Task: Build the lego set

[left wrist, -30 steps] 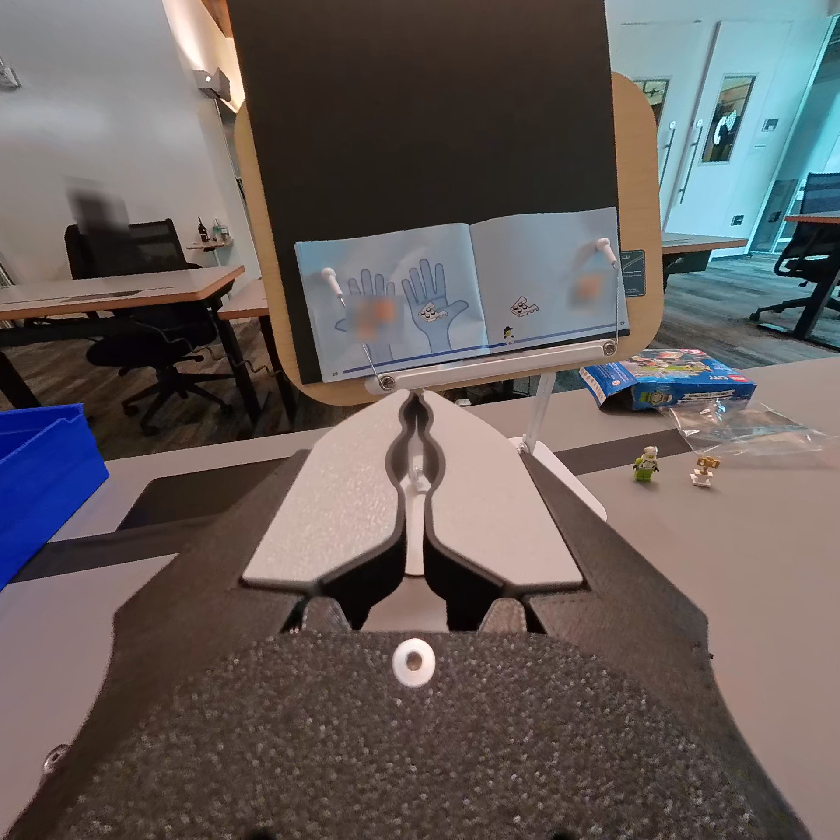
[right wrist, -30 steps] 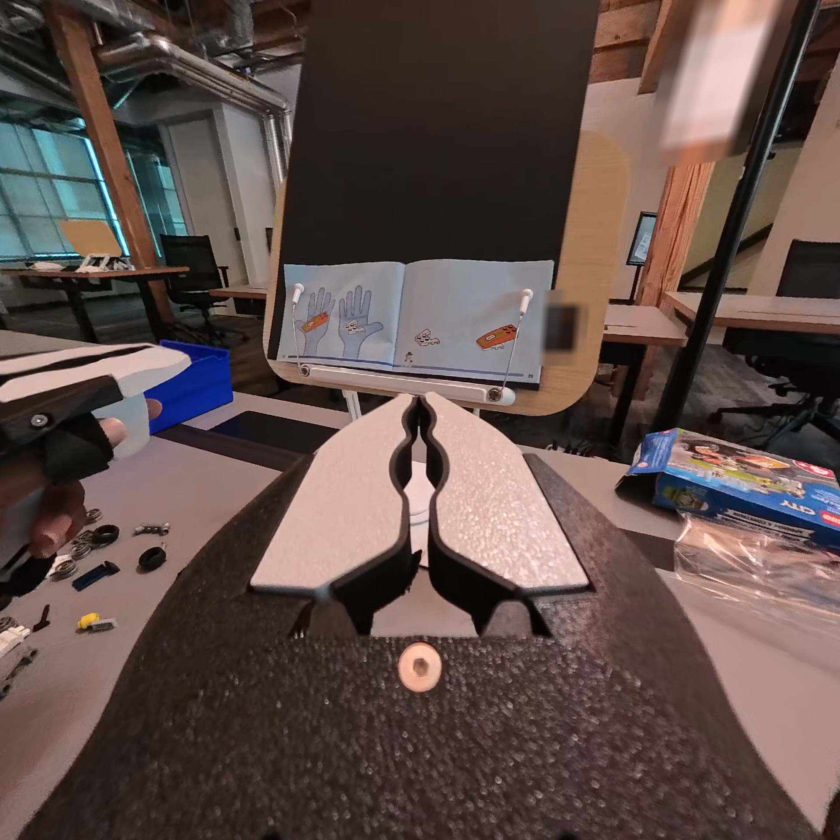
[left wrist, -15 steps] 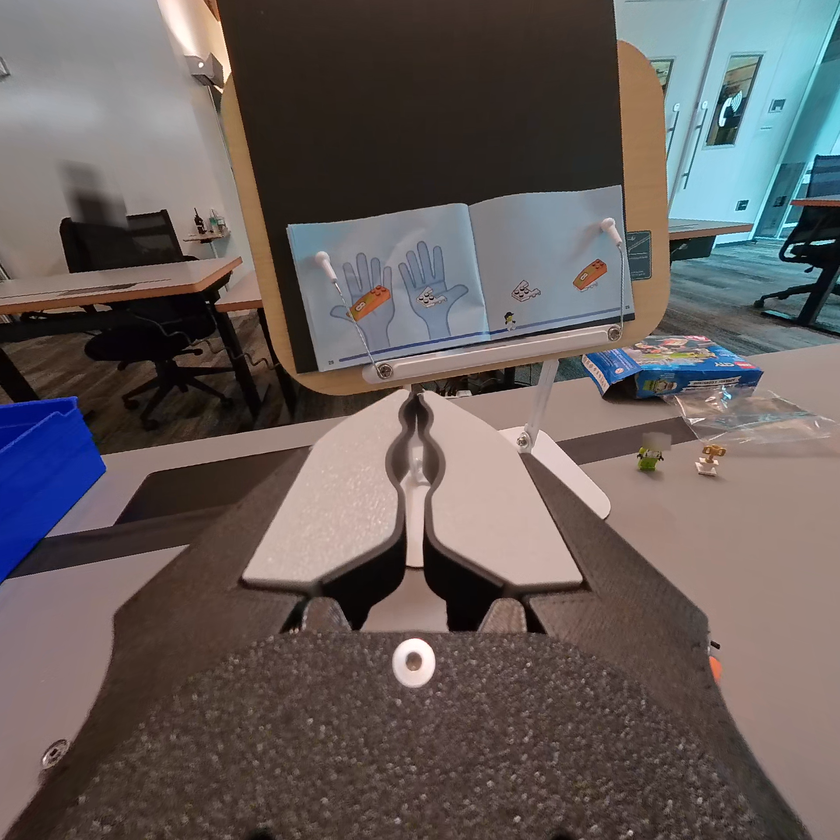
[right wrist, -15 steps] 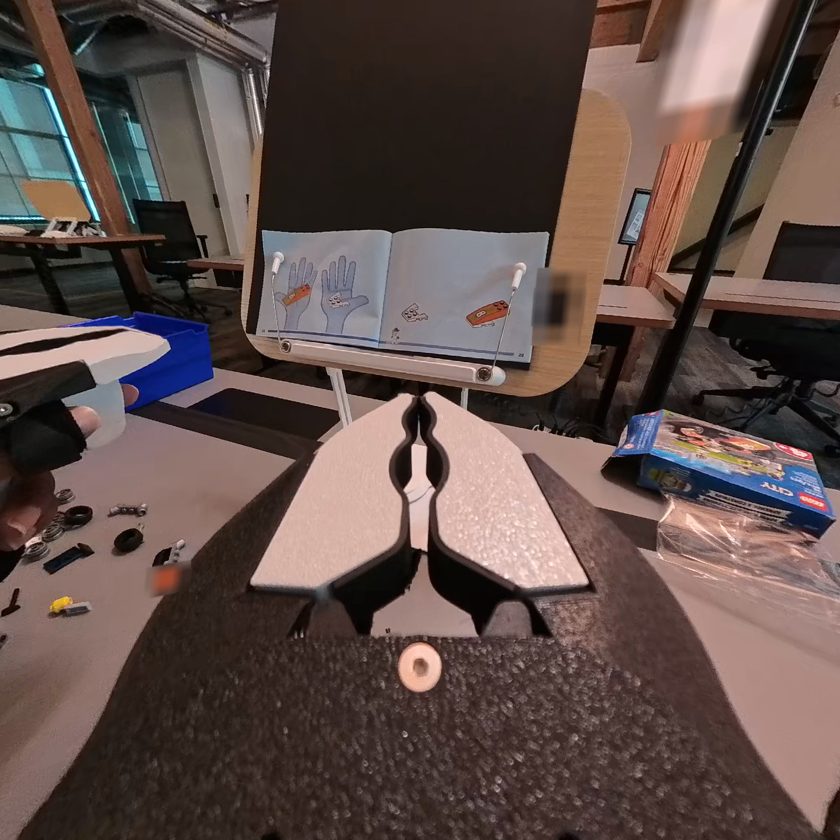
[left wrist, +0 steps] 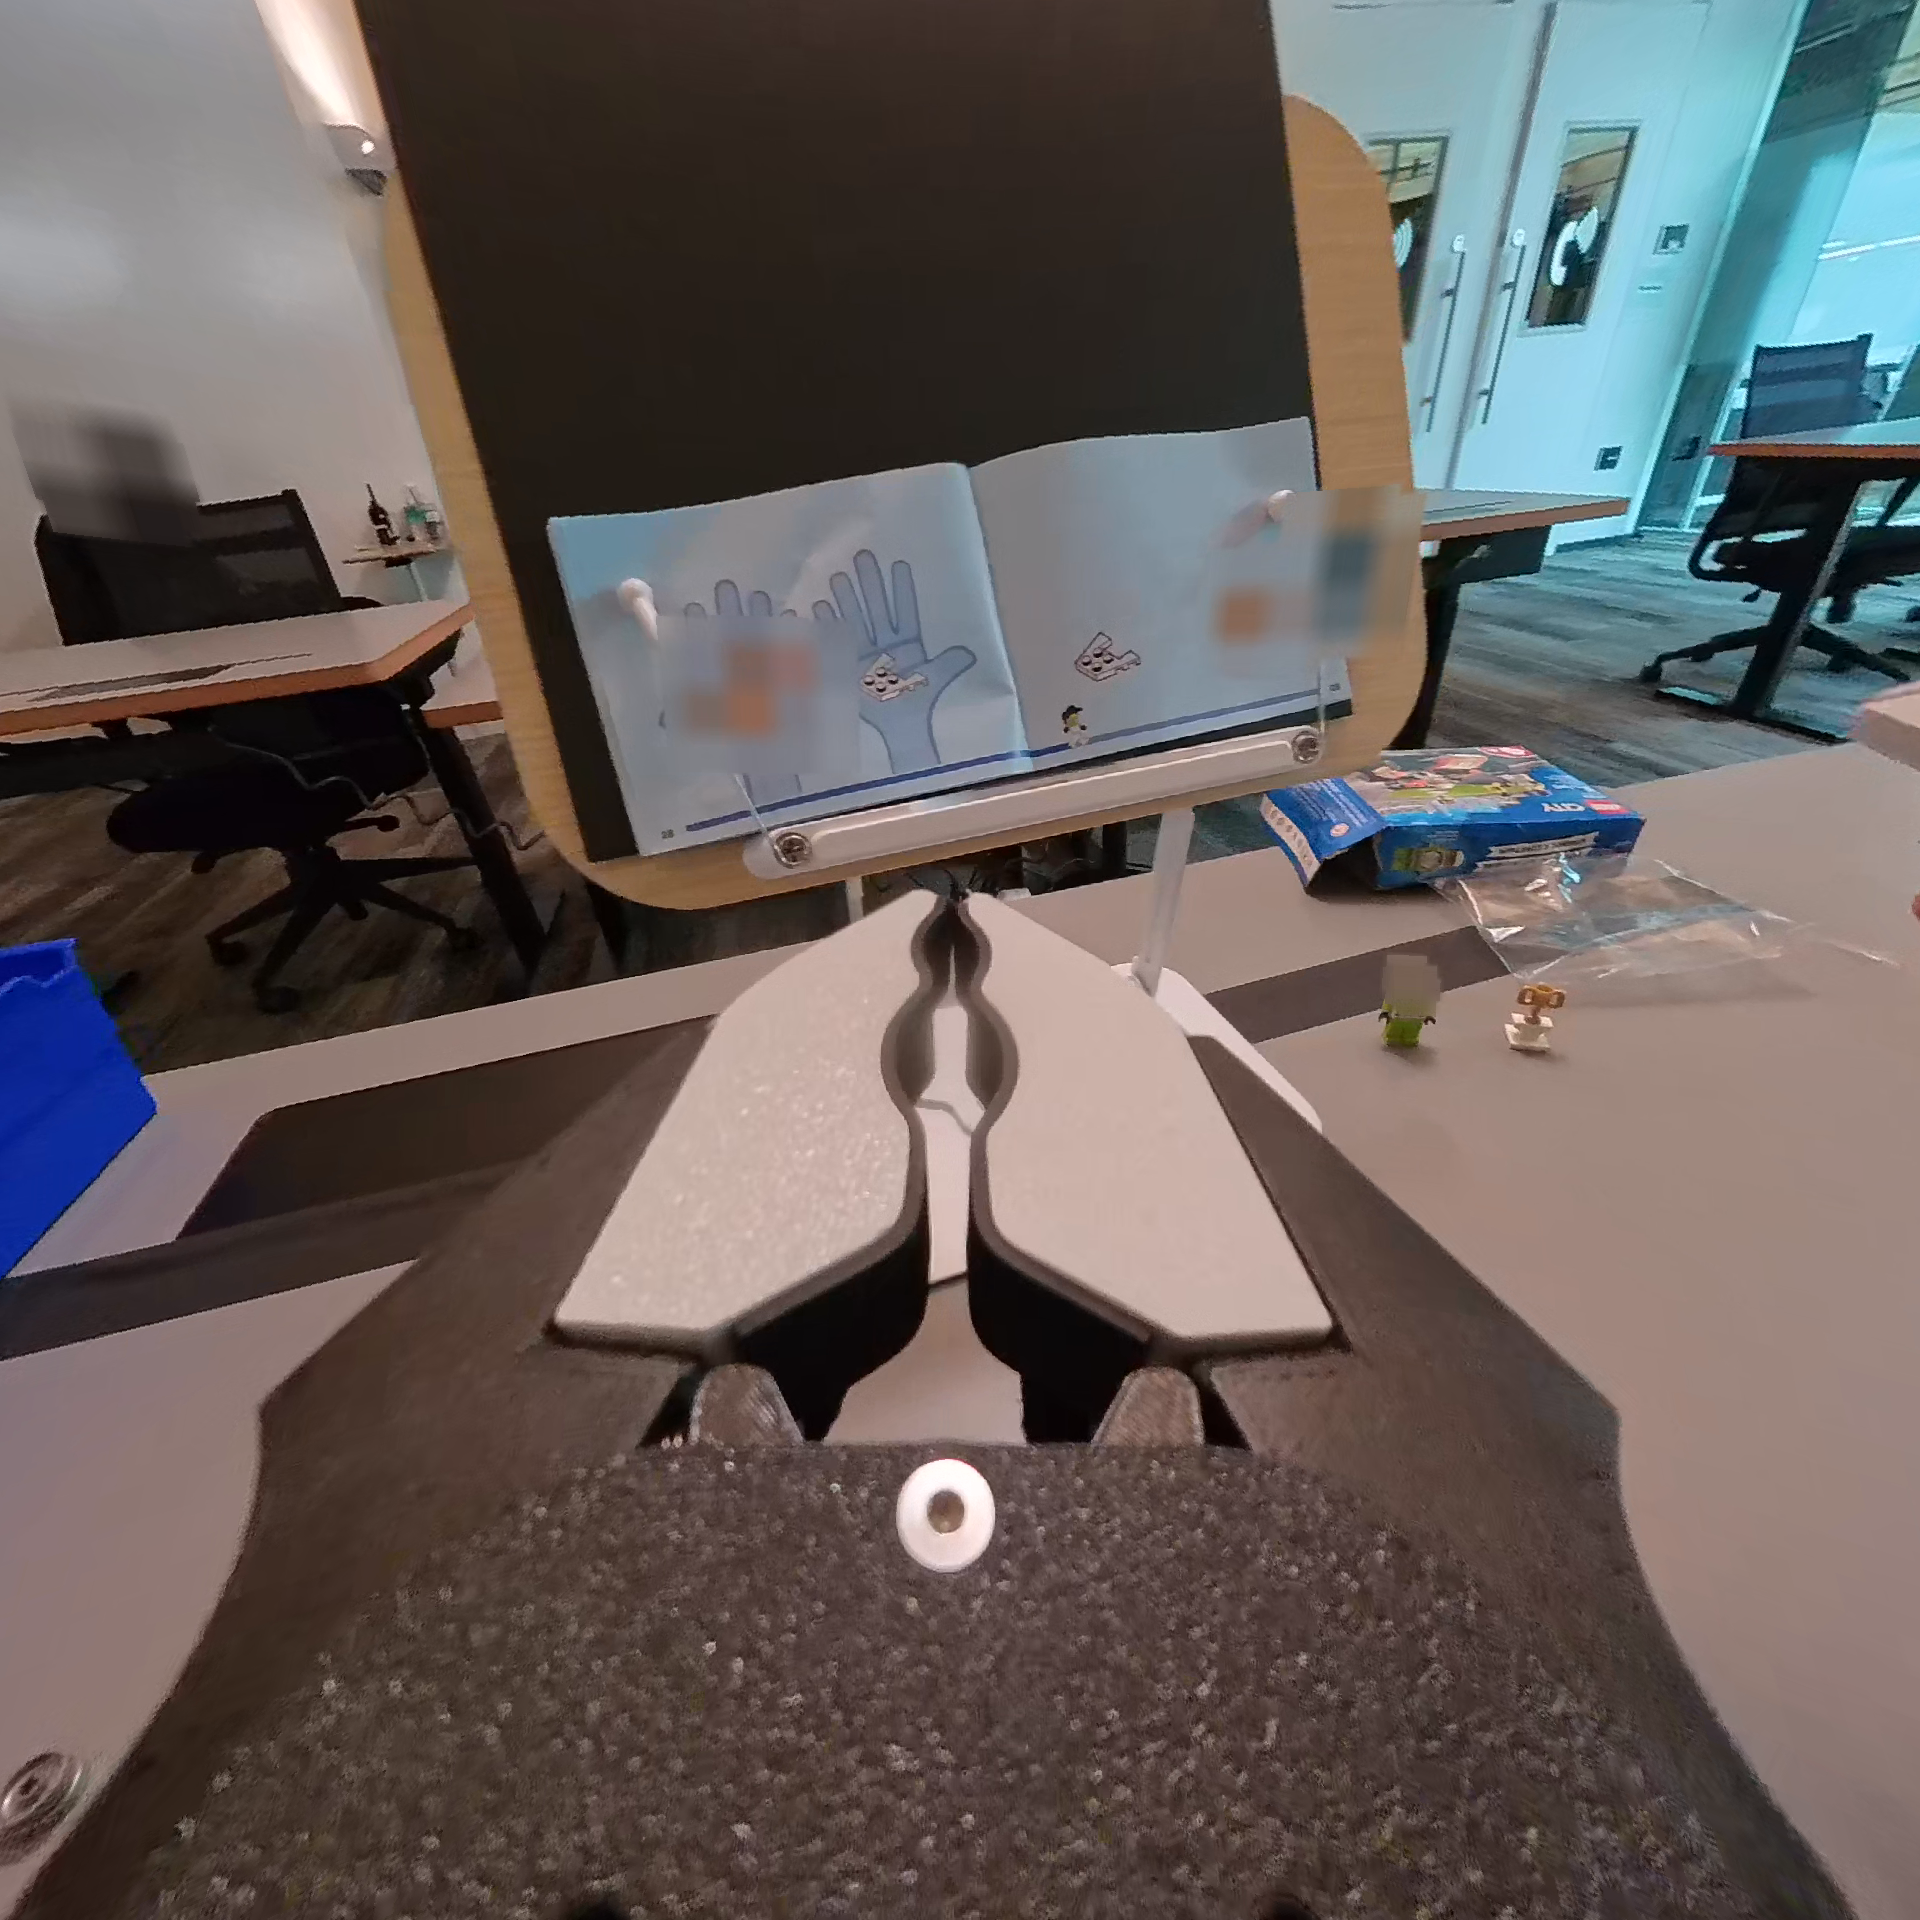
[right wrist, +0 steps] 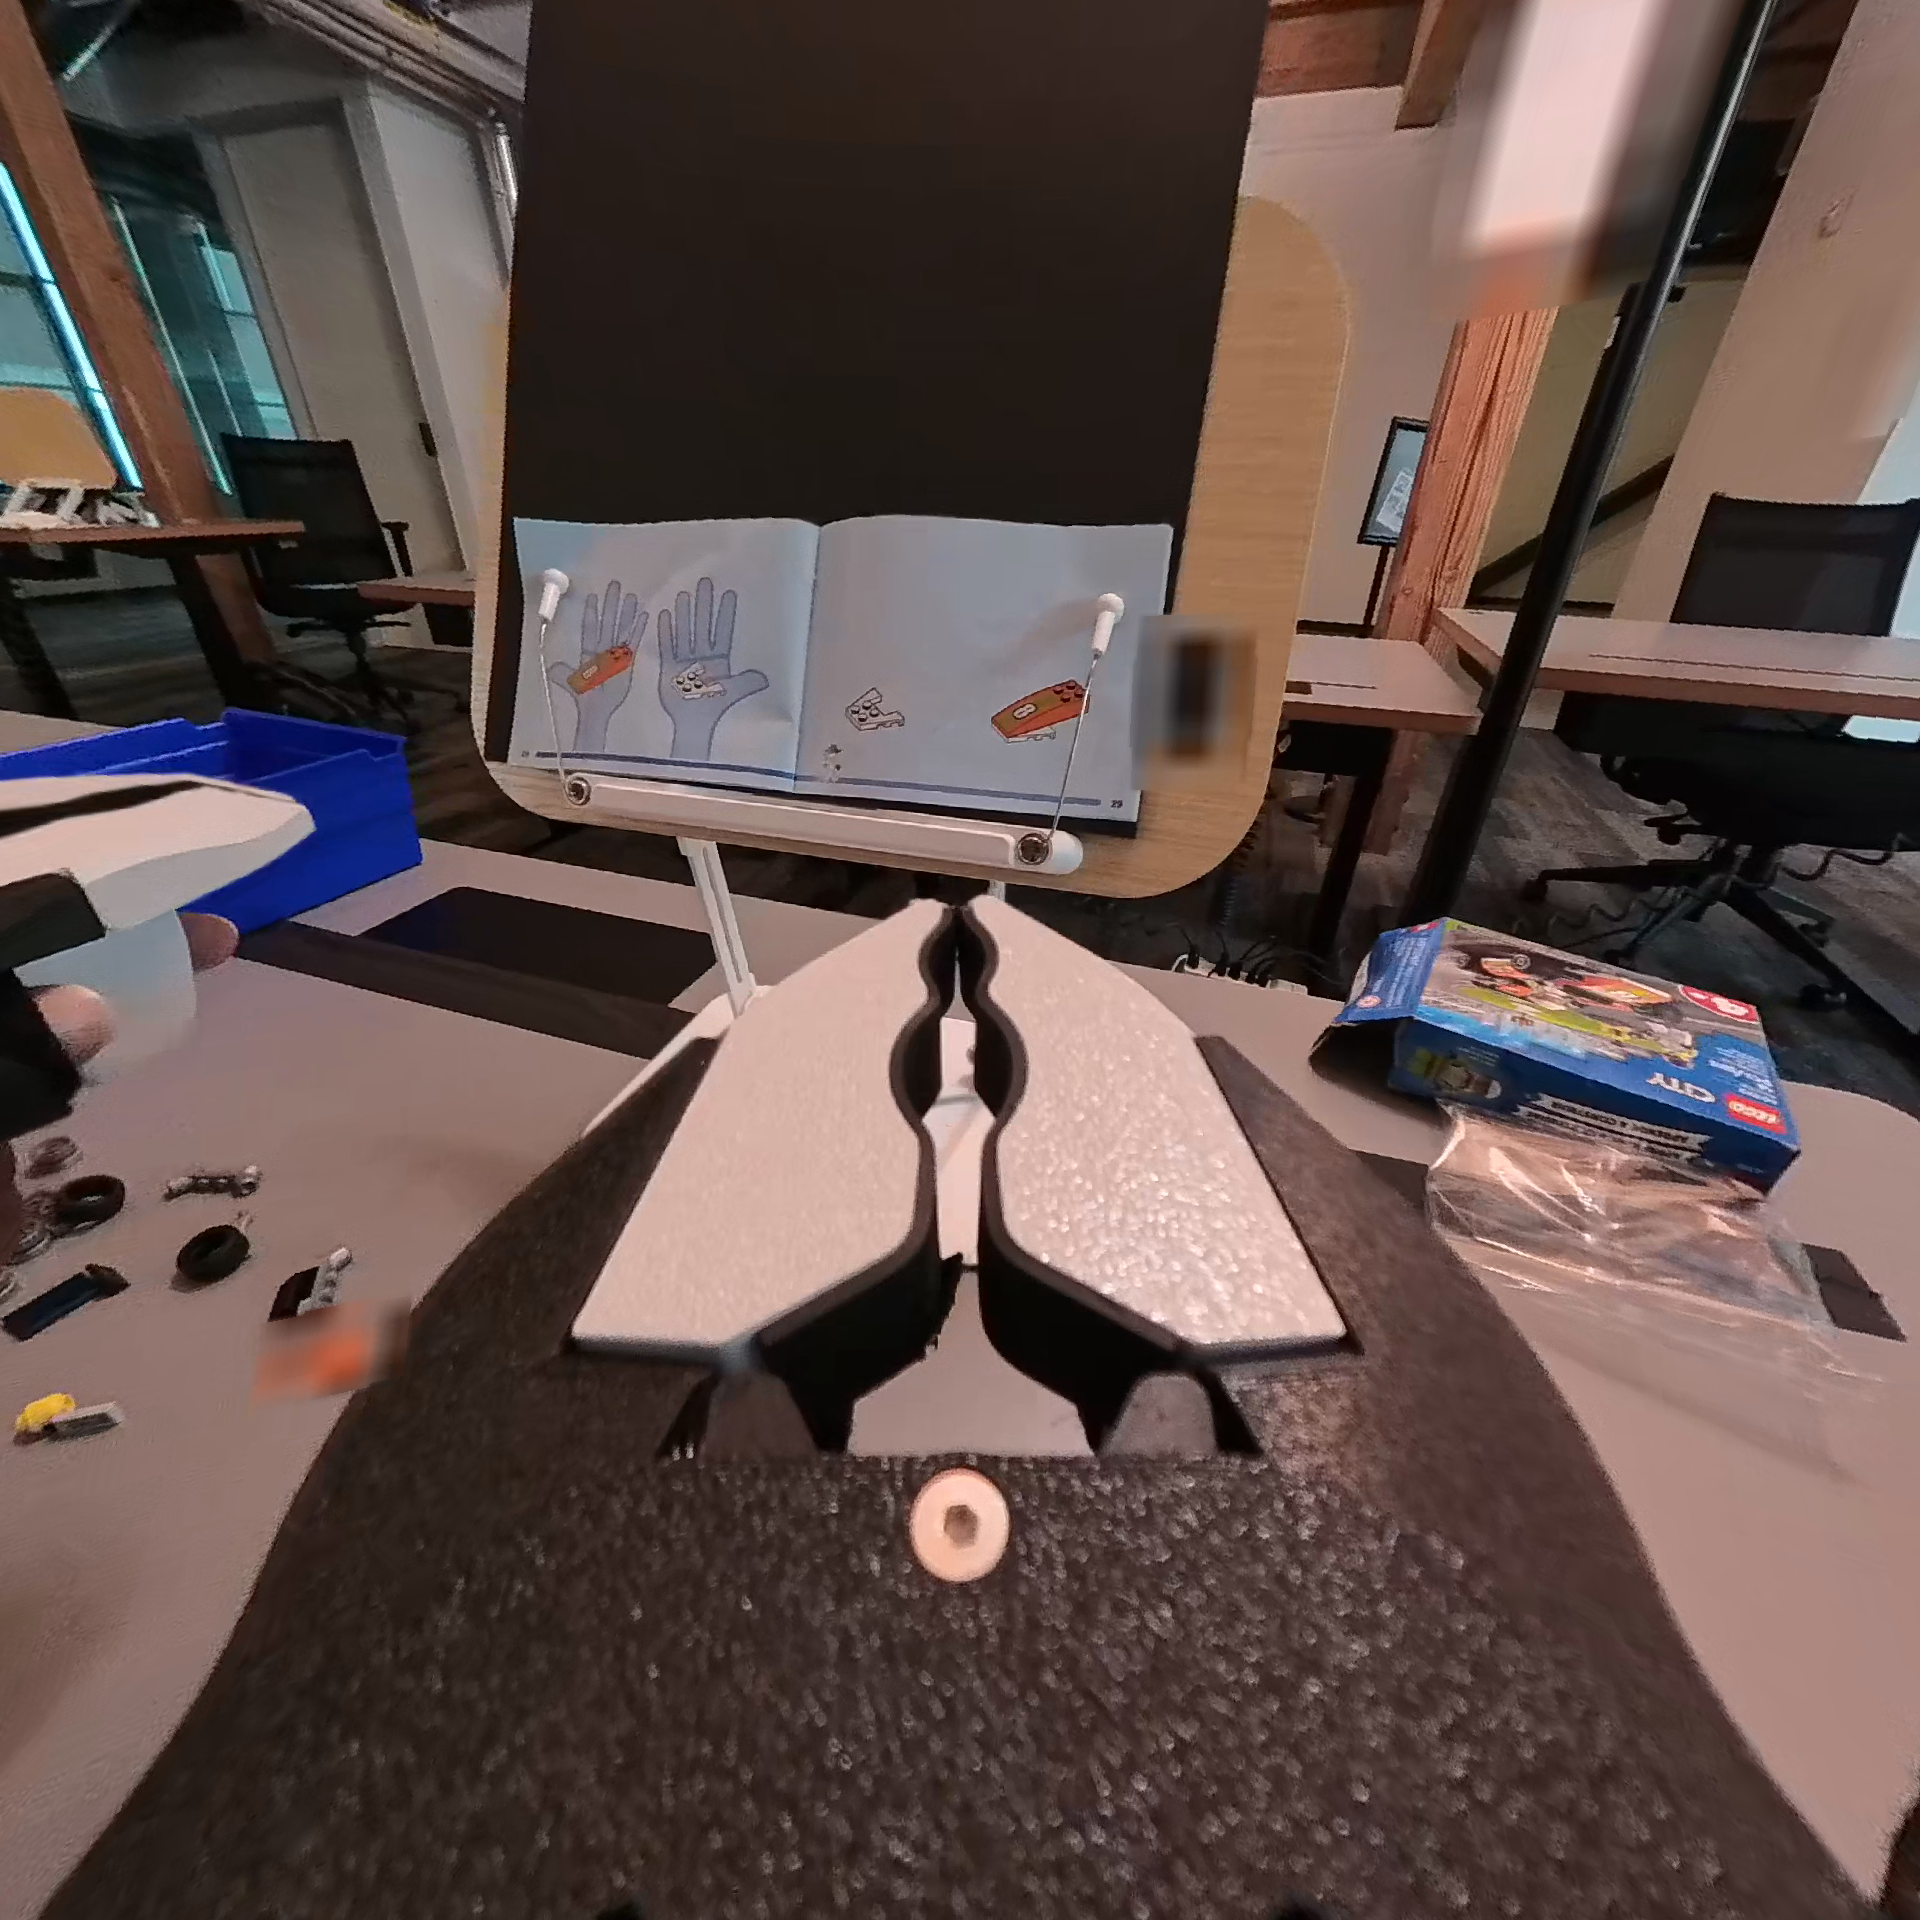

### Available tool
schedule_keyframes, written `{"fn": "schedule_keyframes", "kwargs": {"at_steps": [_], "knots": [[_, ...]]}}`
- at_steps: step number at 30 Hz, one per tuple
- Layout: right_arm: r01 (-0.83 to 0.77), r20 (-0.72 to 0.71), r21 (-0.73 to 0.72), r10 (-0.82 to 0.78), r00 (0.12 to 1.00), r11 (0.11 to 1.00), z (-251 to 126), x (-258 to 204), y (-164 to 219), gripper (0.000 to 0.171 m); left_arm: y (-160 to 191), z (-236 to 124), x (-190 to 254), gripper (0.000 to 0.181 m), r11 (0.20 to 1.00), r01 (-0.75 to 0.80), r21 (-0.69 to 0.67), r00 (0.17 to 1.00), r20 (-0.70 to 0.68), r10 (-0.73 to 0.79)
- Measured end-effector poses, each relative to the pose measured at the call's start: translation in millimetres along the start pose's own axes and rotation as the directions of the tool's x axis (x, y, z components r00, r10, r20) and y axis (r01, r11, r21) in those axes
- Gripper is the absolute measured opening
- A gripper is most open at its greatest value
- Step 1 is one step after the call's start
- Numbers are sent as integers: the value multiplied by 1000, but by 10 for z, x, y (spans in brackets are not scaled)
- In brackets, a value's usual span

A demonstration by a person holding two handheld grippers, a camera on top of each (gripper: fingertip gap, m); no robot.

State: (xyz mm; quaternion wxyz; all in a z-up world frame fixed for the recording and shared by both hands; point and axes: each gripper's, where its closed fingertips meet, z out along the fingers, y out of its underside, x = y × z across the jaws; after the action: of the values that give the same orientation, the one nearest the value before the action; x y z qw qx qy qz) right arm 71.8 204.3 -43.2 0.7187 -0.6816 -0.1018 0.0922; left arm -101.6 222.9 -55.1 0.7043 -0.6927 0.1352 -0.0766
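While both jaws meet empty, lego pieces [right wrist: 213, 1252] lie left of right gripper [right wrist: 956, 920].

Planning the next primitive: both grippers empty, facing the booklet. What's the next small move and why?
Probably open the left gripper and lower it toward the loose parts on the table. Both it and the right gripper are shut on nothing, the open booklet shows two pieces to join, and the parts lie on the left gripper's side.
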Motion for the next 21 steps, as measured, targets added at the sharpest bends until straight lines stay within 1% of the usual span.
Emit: {"fn": "schedule_keyframes", "kwargs": {"at_steps": [3,7,9,12,15,17,19,21], "knots": [[8,2,-7,-8,1000,1000,0,12,0,0,-20,-23,127,0,1000,-20,14,999,-43,21],[22,41,-46,-20,999,999,-34,-32,36,0,-50,-125,244,0,998,-62,22,992,-110,64],[43,49,-54,-40,998,998,-102,-35,66,0,-27,-190,255,0,998,-65,5,987,-146,65],[79,80,-85,-73,994,993,-259,-42,259,0,90,-312,180,2,996,-77,-45,981,-181,68],[98,128,-111,-84,988,989,-431,-66,484,0,318,-478,-145,6,979,-165,-122,978,-152,145],[107,150,-146,-85,985,984,-520,-78,622,0,560,-616,-447,13,954,-181,-238,976,-164,144],[112,167,-165,-85,982,980,-595,-80,729,1,794,-802,-735,18,917,-198,-347,967,-219,126],[111,181,-185,-78,980,976,-641,-74,821,0,978,-1011,-1106,22,866,-263,-425,957,-231,177]]}}
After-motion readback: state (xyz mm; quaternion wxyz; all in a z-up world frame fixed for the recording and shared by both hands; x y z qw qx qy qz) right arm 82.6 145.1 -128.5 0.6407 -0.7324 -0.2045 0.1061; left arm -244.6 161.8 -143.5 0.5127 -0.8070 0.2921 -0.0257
